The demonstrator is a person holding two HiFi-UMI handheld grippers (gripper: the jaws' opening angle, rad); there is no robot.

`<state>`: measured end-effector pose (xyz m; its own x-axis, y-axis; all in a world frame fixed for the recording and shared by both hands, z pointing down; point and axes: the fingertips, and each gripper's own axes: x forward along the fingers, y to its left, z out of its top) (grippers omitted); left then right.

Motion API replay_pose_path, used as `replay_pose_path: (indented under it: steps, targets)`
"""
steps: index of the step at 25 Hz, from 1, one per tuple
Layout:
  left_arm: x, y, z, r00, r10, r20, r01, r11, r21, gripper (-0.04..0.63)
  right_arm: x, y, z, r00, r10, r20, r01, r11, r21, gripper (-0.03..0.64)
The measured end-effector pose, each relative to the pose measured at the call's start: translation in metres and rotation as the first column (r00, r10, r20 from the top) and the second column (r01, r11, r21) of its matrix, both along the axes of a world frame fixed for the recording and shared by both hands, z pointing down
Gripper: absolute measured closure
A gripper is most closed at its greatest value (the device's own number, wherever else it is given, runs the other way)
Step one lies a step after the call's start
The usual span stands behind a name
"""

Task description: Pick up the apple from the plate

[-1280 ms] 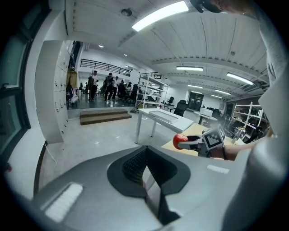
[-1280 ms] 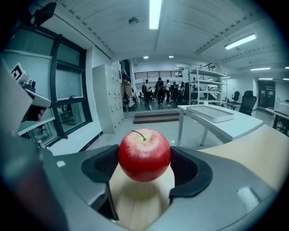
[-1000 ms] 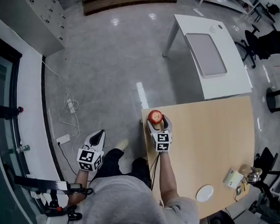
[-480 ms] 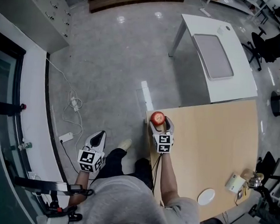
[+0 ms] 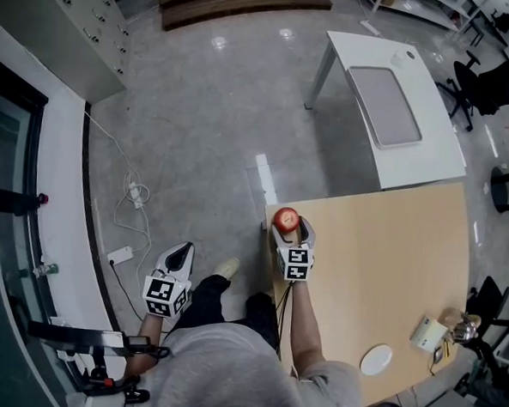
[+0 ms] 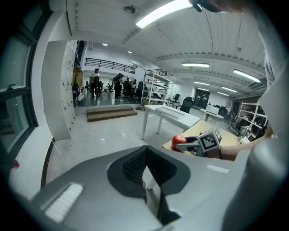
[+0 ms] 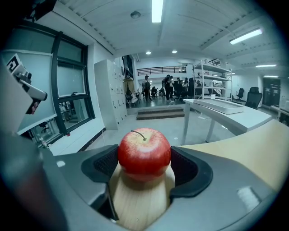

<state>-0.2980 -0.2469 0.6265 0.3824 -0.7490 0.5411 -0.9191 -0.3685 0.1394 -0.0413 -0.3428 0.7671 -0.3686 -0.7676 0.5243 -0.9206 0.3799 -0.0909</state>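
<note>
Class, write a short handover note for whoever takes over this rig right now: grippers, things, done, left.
Left gripper: shut, empty, off the table, over the floor.
Right gripper: shut on the apple at the table's corner.
Plate: at the table's other end, without the apple.
Done: apple gripped, off the plate.
Left: unclear whether it clears the table; lift if not.

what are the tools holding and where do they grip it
The right tool clamps the round red apple by its opposite sides, stem up; the left tool holds nothing.
</note>
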Motion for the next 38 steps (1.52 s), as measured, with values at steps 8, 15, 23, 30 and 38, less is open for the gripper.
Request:
replay_pose_path:
  steps: [8, 15, 23, 30, 38]
  targets:
    - [-0.008, 0.005, -0.001, 1.000, -0.011, 0.007, 0.011, 1.000, 0.010, 0.575, -0.002, 0.003, 0.006, 0.999, 0.033, -0.004, -0.033, 0.999, -0.009, 0.225]
    - [-0.006, 0.007, -0.001, 1.000, -0.001, 0.003, 0.001, 1.000, 0.018, 0.575, 0.002, 0.008, 0.004, 0.999, 0.046, 0.001, -0.046, 0.999, -0.004, 0.198]
    - [-0.004, 0.003, -0.012, 1.000, 0.021, -0.012, -0.020, 0.999, 0.043, 0.575, 0.008, 0.012, -0.021, 0.997, 0.078, 0.016, -0.078, 0.996, 0.030, 0.196]
    - [0.014, -0.004, -0.026, 0.996, 0.087, -0.037, -0.084, 0.993, 0.081, 0.575, 0.017, 0.025, -0.057, 0.993, 0.111, 0.031, -0.114, 0.990, 0.082, 0.224]
    - [0.045, -0.009, -0.046, 0.982, 0.180, -0.059, -0.171, 0.977, 0.130, 0.575, 0.048, 0.052, -0.096, 0.979, 0.196, 0.047, -0.201, 0.970, 0.139, 0.281]
